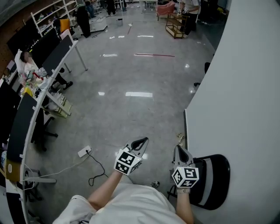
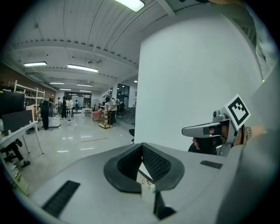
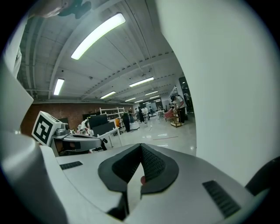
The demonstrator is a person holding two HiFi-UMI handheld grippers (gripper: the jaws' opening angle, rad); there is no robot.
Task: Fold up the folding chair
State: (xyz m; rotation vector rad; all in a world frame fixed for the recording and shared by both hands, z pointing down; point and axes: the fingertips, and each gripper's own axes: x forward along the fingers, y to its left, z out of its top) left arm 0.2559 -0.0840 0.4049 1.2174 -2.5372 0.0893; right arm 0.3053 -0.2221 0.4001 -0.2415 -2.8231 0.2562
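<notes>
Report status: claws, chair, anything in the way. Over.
Left claw shut, empty. Right claw shut, empty. Black chair-like shape beside the white column, past right claw; folded or not, cannot tell. Power strip and cable on floor at left.

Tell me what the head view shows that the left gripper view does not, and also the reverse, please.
Only the head view: a white power strip with its black cable on the floor, the person's forearms, and the black chair, seen plainly beside the right gripper.
Only the left gripper view: the ceiling lights, and the ribbed inner pads of the left gripper, whose jaws are together on nothing.
Both: the white curved wall, the glossy grey floor, and the right gripper.
</notes>
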